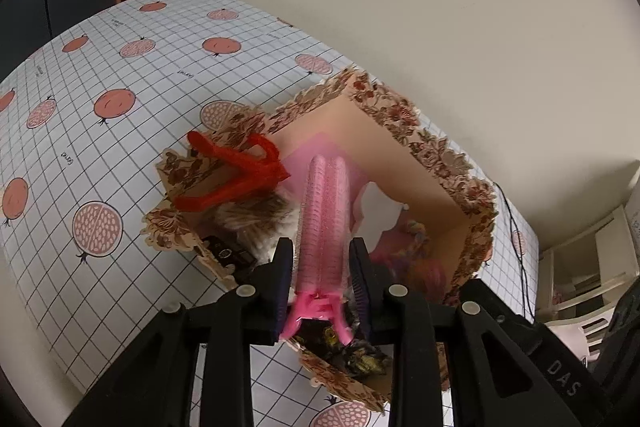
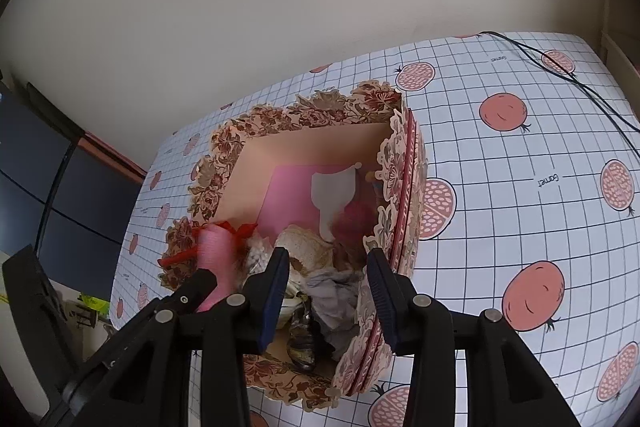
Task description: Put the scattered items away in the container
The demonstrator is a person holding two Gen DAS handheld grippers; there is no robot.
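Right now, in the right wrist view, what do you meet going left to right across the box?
Red pipe cleaner → pink roll → grey cloth → box's right wall → black cable.

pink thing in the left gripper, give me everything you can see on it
The pink roller bundle looks like two long ribbed cylinders side by side, glittery mesh-like surface, tied at the near end with pink cord. The left gripper is shut on its near part. It points forward over the open floral box, above the items inside.
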